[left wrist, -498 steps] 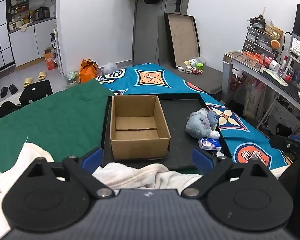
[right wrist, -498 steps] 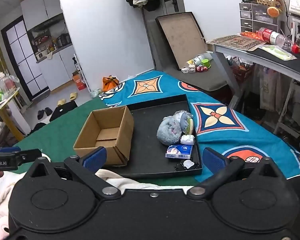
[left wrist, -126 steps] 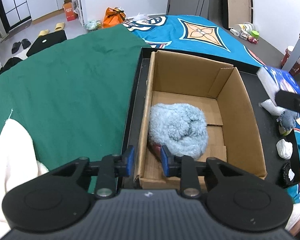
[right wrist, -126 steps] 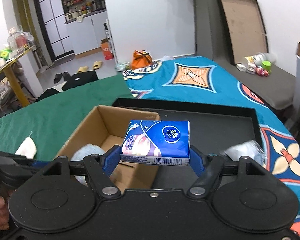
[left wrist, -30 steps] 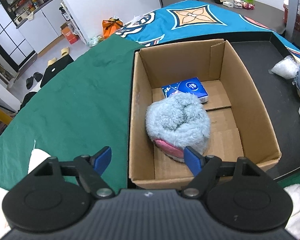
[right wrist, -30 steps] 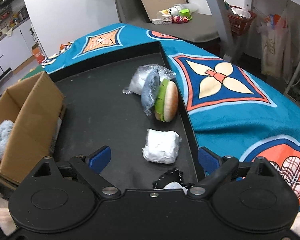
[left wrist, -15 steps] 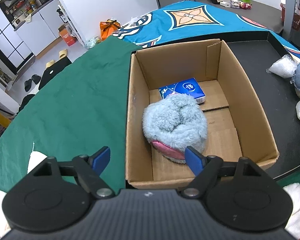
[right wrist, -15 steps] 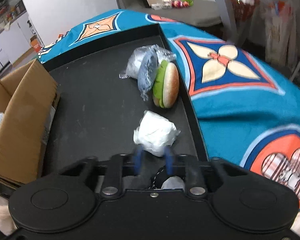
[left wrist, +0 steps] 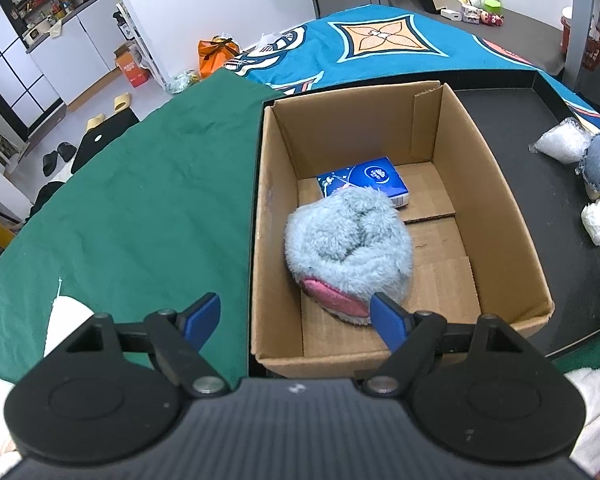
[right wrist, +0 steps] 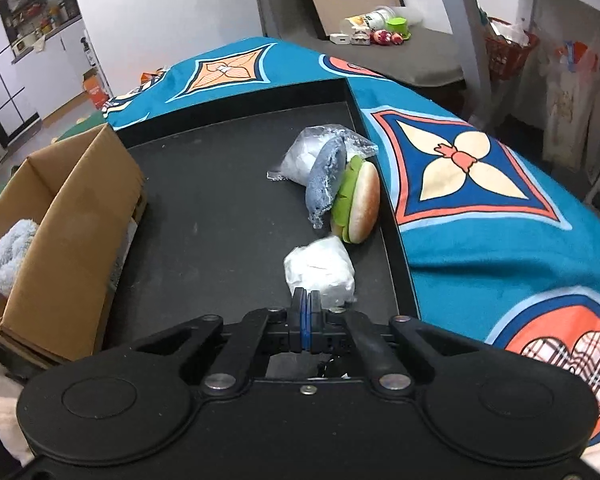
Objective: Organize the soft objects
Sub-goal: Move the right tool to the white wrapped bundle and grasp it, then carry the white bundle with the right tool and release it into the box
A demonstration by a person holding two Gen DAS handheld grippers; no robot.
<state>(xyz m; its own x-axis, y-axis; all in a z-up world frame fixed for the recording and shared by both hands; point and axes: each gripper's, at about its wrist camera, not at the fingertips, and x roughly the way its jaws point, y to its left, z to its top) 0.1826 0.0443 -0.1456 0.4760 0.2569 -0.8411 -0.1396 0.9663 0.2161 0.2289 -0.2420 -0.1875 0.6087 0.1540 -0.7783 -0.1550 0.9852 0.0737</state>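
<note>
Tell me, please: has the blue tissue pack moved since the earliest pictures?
Yes. The blue tissue pack lay on the black tray near its front right corner; now it is inside the cardboard box, behind the fluffy blue toy.

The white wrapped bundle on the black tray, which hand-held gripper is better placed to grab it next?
Right. The right hand-held gripper sits just short of the white bundle, though shut. The left hand-held gripper hangs open over the cardboard box.

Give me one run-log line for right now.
left gripper open over cardboard box | right gripper shut at white bundle | box holds blue plush, tissue pack
</note>
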